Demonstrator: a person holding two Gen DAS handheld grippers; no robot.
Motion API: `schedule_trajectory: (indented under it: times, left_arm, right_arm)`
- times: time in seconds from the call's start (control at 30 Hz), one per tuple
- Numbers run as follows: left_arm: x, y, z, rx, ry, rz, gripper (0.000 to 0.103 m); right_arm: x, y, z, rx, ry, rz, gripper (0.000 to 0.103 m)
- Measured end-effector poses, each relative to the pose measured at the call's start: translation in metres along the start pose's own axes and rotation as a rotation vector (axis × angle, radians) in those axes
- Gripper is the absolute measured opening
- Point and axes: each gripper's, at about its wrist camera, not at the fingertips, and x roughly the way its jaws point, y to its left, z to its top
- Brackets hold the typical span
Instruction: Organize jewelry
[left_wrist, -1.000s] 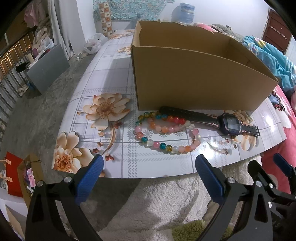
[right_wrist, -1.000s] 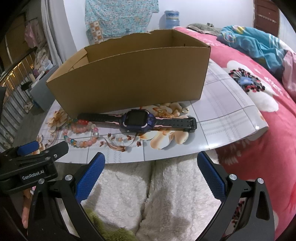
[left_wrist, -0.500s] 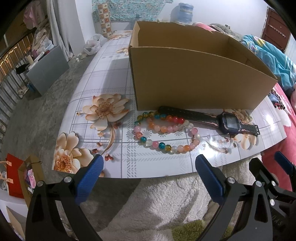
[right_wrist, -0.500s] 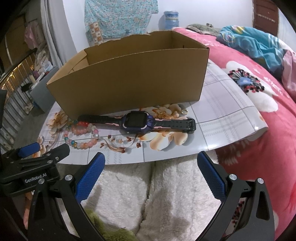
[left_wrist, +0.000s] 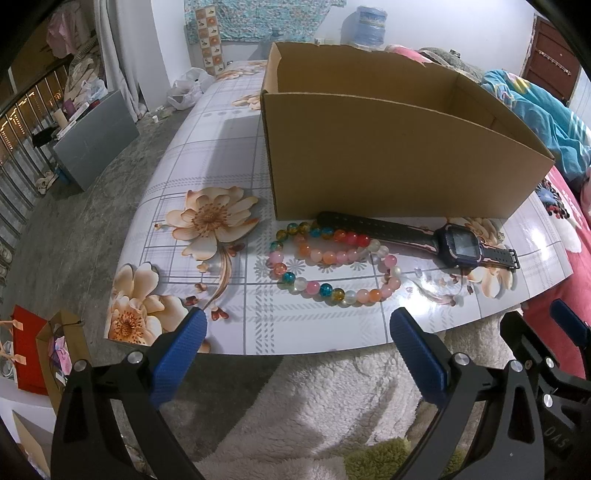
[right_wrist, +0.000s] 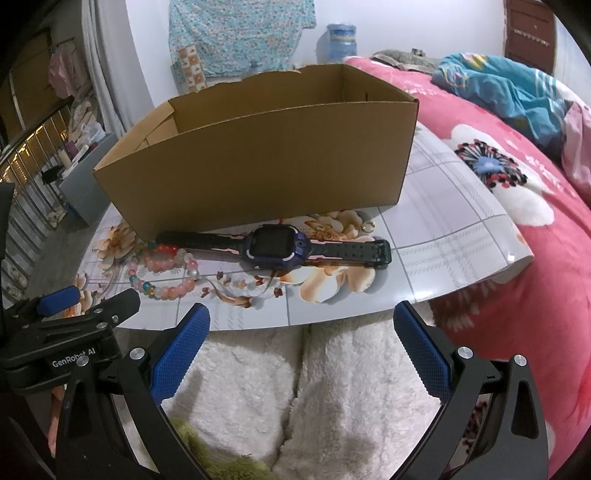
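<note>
Here, nothing had yet been lifted: the step in hand was judged to be the approach, before any first pick. A low table (left_wrist: 229, 147) covered in a floral, grid-printed sheet was seen ahead of both grippers, and on it an open cardboard box (left_wrist: 388, 162) was stood, its near wall facing the cameras; no contents could be made out inside from either view. Just in front of that wall a dark watch (right_wrist: 275, 245) was laid flat with its strap stretched out, one strap end touching or overlapping the bead bracelet (left_wrist: 332, 264), a loose loop of pink, orange, blue and clear beads lying toward the left of the table. A small ring (right_wrist: 368, 226) was glimpsed near the box's right front corner, just behind the watch strap. The left gripper (left_wrist: 295, 354) was held off the table's near edge with its jaws spread wide and empty, the bracelet lying ahead of and roughly between them, apart from the pads. The right gripper (right_wrist: 301, 343) was likewise held wide open and empty, short of the edge, with the watch ahead of the gap. The next move was judged to call for a reach forward and down over one piece, a closing on it, and a lift over the box wall.
</note>
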Motion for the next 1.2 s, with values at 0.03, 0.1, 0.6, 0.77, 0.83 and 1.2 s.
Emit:
schedule_trajectory:
  times: [0.03,0.1,0.6,0.77,0.83,1.2]
  left_arm:
    - [0.0001,0.0001,-0.0005,0.000,-0.001,0.000,0.097]
    - [-0.0001,0.0001,-0.0001,-0.001,-0.002,0.000,0.097]
    - [-0.0001,0.0001,-0.0007,0.001,-0.001,0.001,0.097]
    - [0.0004,0.0010,-0.0013,0.002,-0.001,0.000,0.097]
    - [0.0003,0.0010,-0.0013,0.003,-0.002,0.000,0.097]
    - [0.0001,0.0055,-0.0008,-0.004,0.001,0.002,0.097]
  right_arm:
    - [0.0000,0.0002,0.0002,-0.001,0.000,0.000,0.096]
    - [-0.0005,0.0015,0.0008,-0.001,-0.003,-0.002,0.096]
    - [-0.0015,0.0031,0.0017,-0.002,-0.011,-0.005,0.096]
    - [-0.0015,0.0032,0.0017,-0.002,-0.010,-0.005,0.096]
    - [-0.0014,0.0034,0.0015,-0.002,-0.012,-0.005,0.096]
    - [-0.0007,0.0032,0.0033,-0.001,-0.014,-0.007,0.096]
